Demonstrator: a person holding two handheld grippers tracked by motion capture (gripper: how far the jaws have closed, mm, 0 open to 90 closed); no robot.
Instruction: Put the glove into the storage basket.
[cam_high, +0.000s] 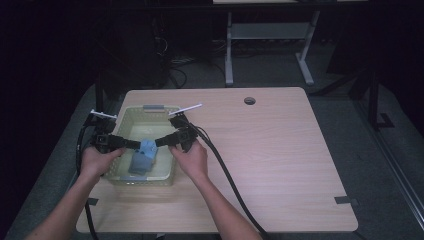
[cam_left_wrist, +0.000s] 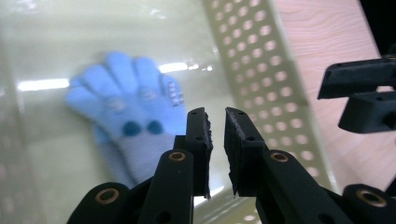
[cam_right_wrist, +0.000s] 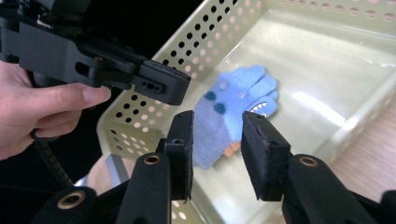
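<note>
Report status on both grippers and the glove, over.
Left gripper and right gripper open, empty, above basket. Blue glove lies flat on basket floor, untouched. Nothing in the way.

The wooden desk (cam_high: 280, 165) stretched bare to the right of the tongs, its round cable hole (cam_high: 249, 100) well beyond them, a grey desk frame (cam_high: 270, 35) behind.

A light wooden table (cam_high: 280, 150) carries a pale perforated basket (cam_high: 131, 116) at its left side, directly beneath the two grippers; a round cable hole (cam_high: 249, 100) sits well beyond them, toward the far edge.
</note>
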